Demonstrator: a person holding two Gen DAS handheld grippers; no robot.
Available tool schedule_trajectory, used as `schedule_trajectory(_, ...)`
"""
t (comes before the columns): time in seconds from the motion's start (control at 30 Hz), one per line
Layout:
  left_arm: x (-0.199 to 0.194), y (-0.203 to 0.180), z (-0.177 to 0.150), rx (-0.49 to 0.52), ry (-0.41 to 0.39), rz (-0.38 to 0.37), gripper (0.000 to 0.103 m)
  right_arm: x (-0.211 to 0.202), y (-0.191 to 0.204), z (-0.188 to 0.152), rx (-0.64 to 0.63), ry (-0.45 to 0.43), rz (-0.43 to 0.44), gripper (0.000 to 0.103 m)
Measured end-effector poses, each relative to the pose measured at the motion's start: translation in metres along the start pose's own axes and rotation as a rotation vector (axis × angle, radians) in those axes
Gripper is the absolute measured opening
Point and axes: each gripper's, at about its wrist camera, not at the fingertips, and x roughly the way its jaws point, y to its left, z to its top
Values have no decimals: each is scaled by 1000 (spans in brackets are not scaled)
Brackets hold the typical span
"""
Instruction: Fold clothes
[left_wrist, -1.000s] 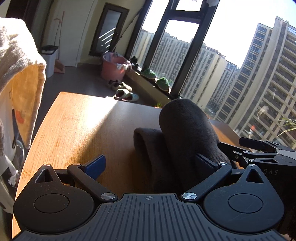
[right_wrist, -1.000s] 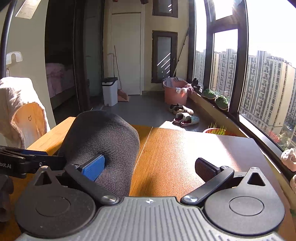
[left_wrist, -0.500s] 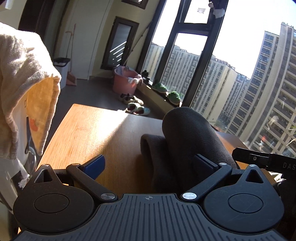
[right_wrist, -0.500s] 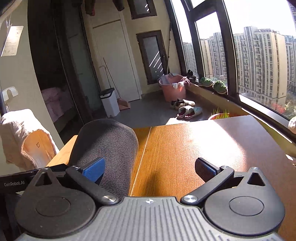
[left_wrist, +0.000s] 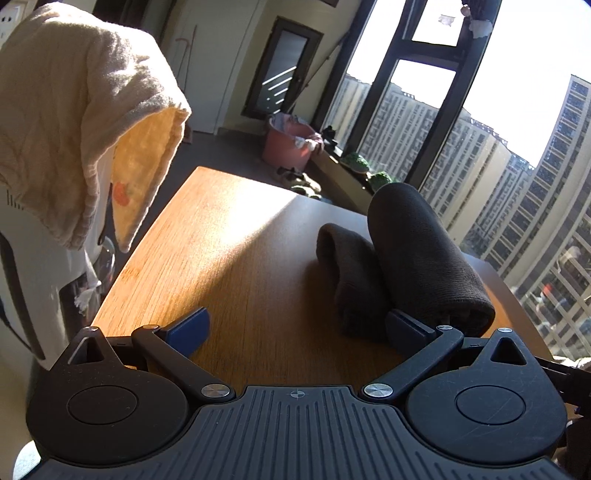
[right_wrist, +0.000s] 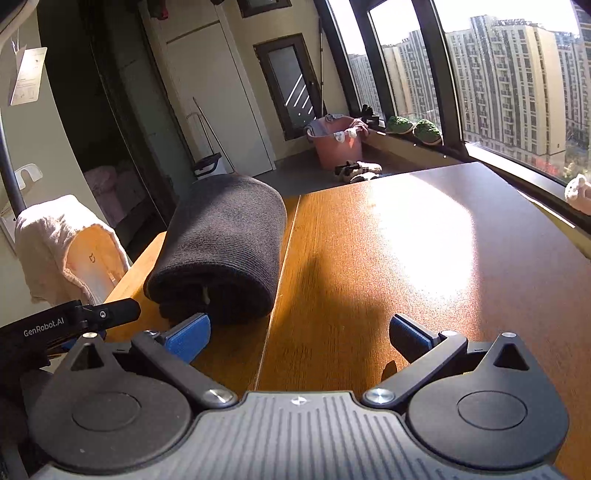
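Left wrist view: left gripper (left_wrist: 295, 330) spread wide, empty; its right pad just beside the near end of the dark garment (left_wrist: 424, 258), which lies bundled on the table (left_wrist: 229, 258). Right wrist view: right gripper (right_wrist: 299, 338) also spread, holding nothing; its left pad sits by the bundle's near edge. Judged step: a fold is laid and let go. Next move likely calls for regripping the near edge with both grippers or fetching another piece.
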Motion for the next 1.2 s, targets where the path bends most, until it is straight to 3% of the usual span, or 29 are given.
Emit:
schedule_trajectory(0.3,-5,-34,-17,187,80,186,103,11,27,-10,-151,109,-206,103)
schedule_trajectory(0.43,-2,-41,-21,228,103,249,103,12,28,-11,-167,114,-224,103)
schedule_trajectory(1.2,-10,-44,-23,225,101,238,103,14,26,-11,-171,112,-230,103)
